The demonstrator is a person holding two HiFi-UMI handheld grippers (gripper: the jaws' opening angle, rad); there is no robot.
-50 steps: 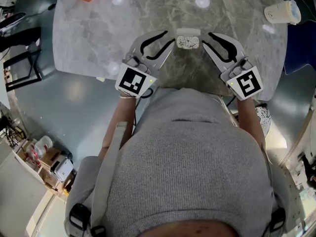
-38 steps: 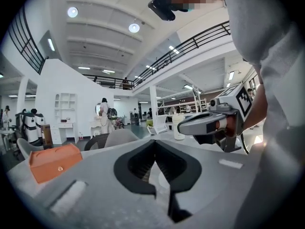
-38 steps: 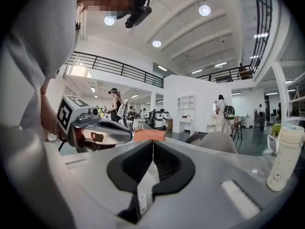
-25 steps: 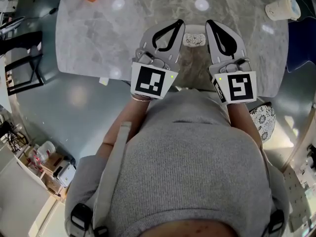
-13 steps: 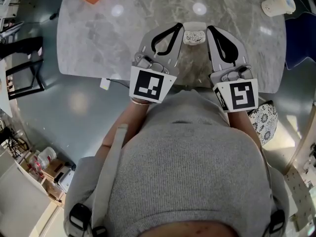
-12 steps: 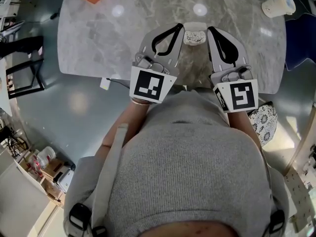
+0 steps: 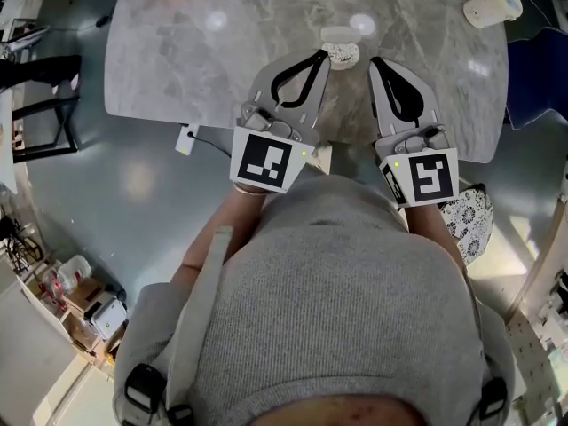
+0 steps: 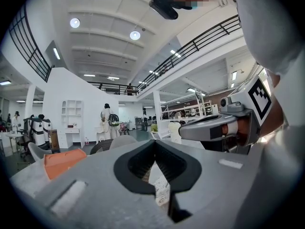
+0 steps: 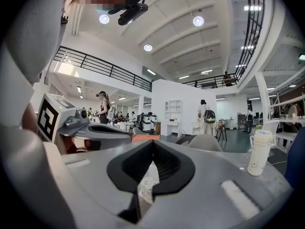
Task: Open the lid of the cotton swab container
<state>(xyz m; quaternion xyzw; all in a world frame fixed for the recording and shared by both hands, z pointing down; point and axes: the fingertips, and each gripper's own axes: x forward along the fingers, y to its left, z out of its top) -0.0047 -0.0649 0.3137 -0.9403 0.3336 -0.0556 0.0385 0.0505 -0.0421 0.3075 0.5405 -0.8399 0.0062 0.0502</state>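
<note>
Two grey plastic tools, left gripper (image 7: 323, 57) and right gripper (image 7: 374, 63), ribbed black jaws pressed together on nothing, small round cotton swab container (image 7: 341, 50) on glossy veined grey stone table (image 7: 177, 60), between both tips, pale cup (image 7: 491, 4) at far corner

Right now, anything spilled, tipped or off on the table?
Nothing stands out. The swab container sits on the table, nothing spilled around it; the cup stands upright. Left gripper and right gripper are shut, empty.
</note>
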